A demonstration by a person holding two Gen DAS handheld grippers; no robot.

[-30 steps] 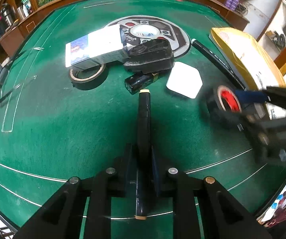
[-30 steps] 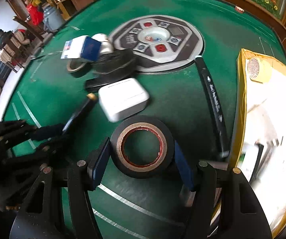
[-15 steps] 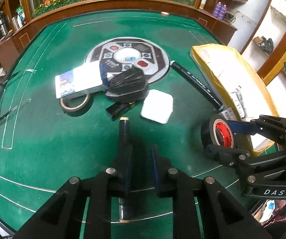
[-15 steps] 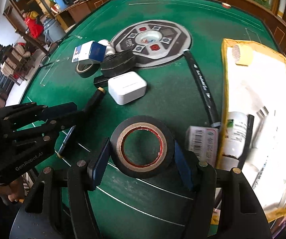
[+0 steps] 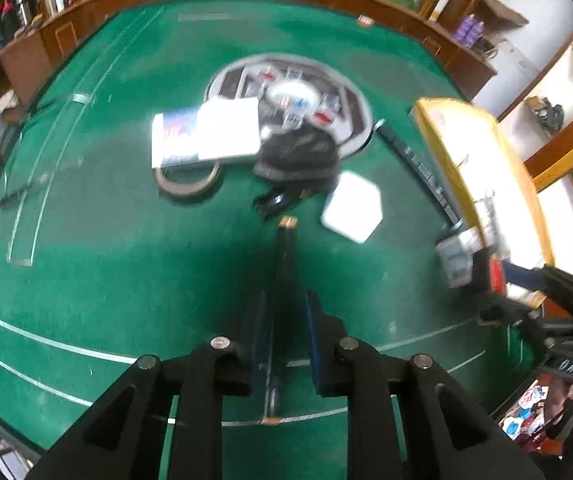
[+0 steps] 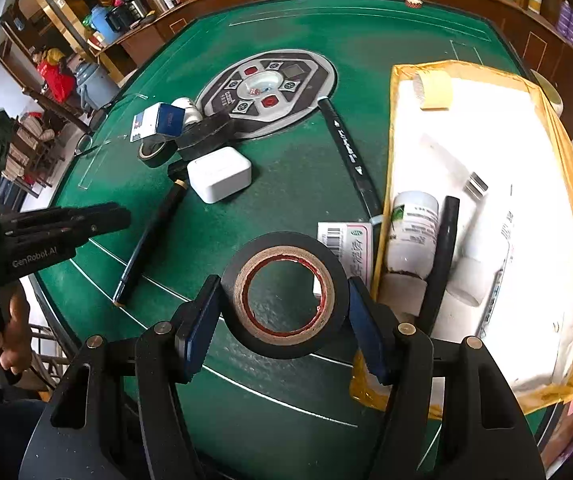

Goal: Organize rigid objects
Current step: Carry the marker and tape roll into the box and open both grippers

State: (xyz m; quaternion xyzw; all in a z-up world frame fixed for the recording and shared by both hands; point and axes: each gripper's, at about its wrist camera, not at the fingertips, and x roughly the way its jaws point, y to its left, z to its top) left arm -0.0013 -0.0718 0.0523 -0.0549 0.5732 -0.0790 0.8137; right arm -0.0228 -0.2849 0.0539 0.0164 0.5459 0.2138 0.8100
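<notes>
My right claw (image 6: 282, 304) grips the black tape roll (image 6: 284, 294) across its rim, light and stiff. My left claw (image 5: 284, 328), nearly closed, straddles the slim pen (image 5: 286, 264) at six o'clock on the worktop (image 5: 106, 240).

The left wrist view is smeared by motion blur, most strongly across the things on the green bench (image 5: 126, 240), while the right wrist view is rendered sharp. The white lining of the yellow envelope (image 6: 506, 184) is washed out by glare. Both pictures are bent by fisheye distortion and darkened at the corners.
</notes>
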